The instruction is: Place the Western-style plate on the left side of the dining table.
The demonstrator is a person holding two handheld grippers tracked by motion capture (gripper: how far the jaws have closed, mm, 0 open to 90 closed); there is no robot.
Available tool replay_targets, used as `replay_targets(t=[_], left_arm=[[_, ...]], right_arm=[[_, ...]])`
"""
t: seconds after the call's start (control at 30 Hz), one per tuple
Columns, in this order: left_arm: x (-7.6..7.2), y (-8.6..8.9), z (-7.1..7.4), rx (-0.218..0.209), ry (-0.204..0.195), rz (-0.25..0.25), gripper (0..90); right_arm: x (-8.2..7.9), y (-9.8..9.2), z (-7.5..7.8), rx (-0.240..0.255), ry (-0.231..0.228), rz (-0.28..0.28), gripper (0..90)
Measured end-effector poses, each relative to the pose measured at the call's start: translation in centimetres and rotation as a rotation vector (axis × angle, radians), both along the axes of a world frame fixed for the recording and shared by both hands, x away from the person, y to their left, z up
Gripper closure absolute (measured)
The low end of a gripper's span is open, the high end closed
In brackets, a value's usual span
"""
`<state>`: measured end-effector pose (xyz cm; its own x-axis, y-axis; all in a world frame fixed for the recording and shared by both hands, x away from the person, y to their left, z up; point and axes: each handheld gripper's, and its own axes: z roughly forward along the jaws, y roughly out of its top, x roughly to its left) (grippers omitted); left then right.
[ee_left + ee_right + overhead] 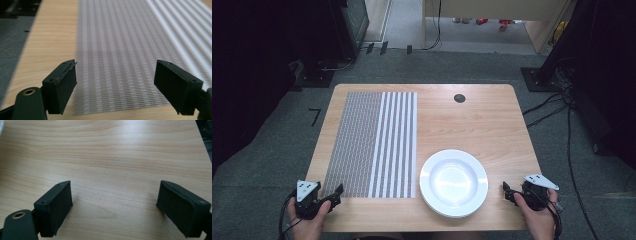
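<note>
table [492, 120]: matt wood | placemat [372, 142]: woven mesh | plate [453, 182]: glossy ceramic

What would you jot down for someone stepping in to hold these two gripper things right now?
Left gripper: jaws open, nothing between them, at the near left corner of the table, pointing at the near edge of the woven placemat.
Right gripper: jaws open, empty, over bare wood at the near right, just right of the white plate.
The placemat lies flat on the table's left half; the plate sits beside its near right corner, on the wood, and looks empty.
Done: nothing that shows; neither thing is gripped.
Left: probably all of the handling of mat and plate.
</note>
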<state>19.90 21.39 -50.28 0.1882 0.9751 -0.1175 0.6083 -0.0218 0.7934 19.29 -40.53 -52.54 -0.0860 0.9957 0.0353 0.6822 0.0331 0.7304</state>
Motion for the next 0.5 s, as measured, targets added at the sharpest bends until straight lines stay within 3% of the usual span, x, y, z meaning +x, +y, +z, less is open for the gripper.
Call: replay_targets(t=[0.13,0.17,0.33,0.5], left_arm=[[0.2,-1.2,0.5,-0.011,-0.006,-0.039,18.4],[0.5,-2.1,0.9,-0.022,-0.008,-0.066,18.5],[1.0,-3.5,1.2,-0.029,-0.013,-0.094,18.5],[2.2,-5.8,1.9,-0.047,-0.024,-0.129,18.5]], right_arm=[[0.0,0.1,0.0,0.005,-0.005,-0.022,14.2],[0.0,0.1,0.2,0.021,-0.017,-0.026,14.3],[-0.2,0.3,1.2,0.041,-0.066,-0.032,14.7],[-0.5,0.5,2.3,0.109,-0.094,-0.035,15.0]])
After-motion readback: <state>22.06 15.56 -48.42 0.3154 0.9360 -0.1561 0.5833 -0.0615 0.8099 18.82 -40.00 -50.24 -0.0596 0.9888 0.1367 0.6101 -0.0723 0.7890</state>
